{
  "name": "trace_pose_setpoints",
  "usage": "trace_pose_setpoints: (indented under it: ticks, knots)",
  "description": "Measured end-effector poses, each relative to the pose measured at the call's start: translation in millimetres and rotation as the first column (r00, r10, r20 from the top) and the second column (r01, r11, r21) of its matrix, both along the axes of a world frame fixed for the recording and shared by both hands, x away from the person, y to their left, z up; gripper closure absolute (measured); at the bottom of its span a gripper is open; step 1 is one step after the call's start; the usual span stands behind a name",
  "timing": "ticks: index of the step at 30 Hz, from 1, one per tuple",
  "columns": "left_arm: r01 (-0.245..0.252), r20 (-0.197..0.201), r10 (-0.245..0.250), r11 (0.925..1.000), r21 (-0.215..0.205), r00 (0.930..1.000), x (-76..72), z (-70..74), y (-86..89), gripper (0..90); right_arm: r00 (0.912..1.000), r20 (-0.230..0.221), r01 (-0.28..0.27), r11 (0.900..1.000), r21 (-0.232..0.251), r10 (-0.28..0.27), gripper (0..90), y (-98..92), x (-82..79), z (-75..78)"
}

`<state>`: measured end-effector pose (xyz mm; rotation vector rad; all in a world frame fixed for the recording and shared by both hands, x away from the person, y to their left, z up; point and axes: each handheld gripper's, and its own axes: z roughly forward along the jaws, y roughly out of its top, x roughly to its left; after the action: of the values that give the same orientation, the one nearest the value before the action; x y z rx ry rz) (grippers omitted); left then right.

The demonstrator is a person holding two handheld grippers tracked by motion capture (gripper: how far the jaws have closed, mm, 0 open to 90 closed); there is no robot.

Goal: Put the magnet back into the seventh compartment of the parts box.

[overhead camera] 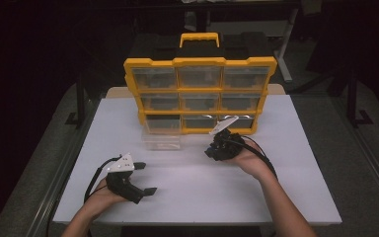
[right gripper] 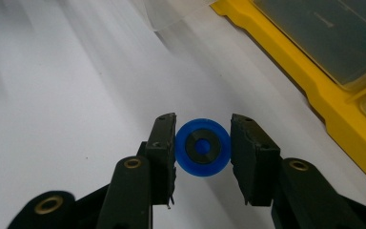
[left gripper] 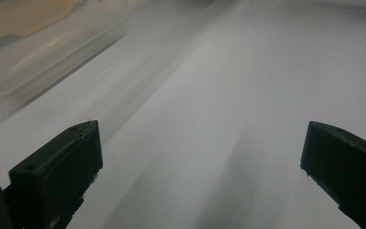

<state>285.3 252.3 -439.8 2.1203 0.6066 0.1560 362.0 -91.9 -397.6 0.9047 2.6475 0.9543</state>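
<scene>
While the right claw (right gripper: 203,148) grips a small round blue disc with a dark centre (right gripper: 203,147) above the white surface (overhead camera: 286,168), the yellow plastic drawer organiser (overhead camera: 200,94) stands at its twelve o'clock. At eight o'clock from it, the left claw (overhead camera: 146,178) rests spread wide and empty, with a clear plastic drawer (overhead camera: 161,138) at its one o'clock.

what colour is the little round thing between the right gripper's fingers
Blue, with a dark grey inner ring and blue centre: the round disc shows best in the right gripper view.

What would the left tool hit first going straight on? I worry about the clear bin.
Probably nothing: ahead of the open left tool lies bare white table; the clear bin sits off to the side.
</scene>
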Motion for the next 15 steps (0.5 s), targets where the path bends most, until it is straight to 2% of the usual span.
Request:
trace_pose_setpoints:
  ticks: [7, 10, 14, 15]
  knots:
    - [-0.001, 0.000, 0.001, 1.0000, -0.005, 1.0000, 0.3, 0.5, 0.7, 0.0, 1.0000, 0.001, -0.005, 1.000, 0.010, 0.005, 61.0, 1.4, 2.1, 7.3]
    - [-0.009, -0.004, 0.009, 0.9997, -0.022, 1.0000, -0.6, 0.8, 0.0, 0.7, 0.9999, 0.013, -0.012, 1.000, 0.014, 0.012, 61.0, 3.3, 3.8, 12.8]
    - [0.001, 0.008, -0.001, 1.0000, -0.004, 1.0000, 0.4, 1.8, 1.1, 0.7, 0.9998, 0.013, -0.014, 1.000, 0.013, 0.013, 61.0, 5.0, 5.4, 16.5]
    - [-0.002, 0.006, 0.002, 0.9999, -0.012, 1.0000, 0.2, 1.2, 0.5, 0.7, 0.9998, 0.014, -0.014, 1.000, 0.015, 0.014, 61.0, 5.5, 5.9, 17.3]
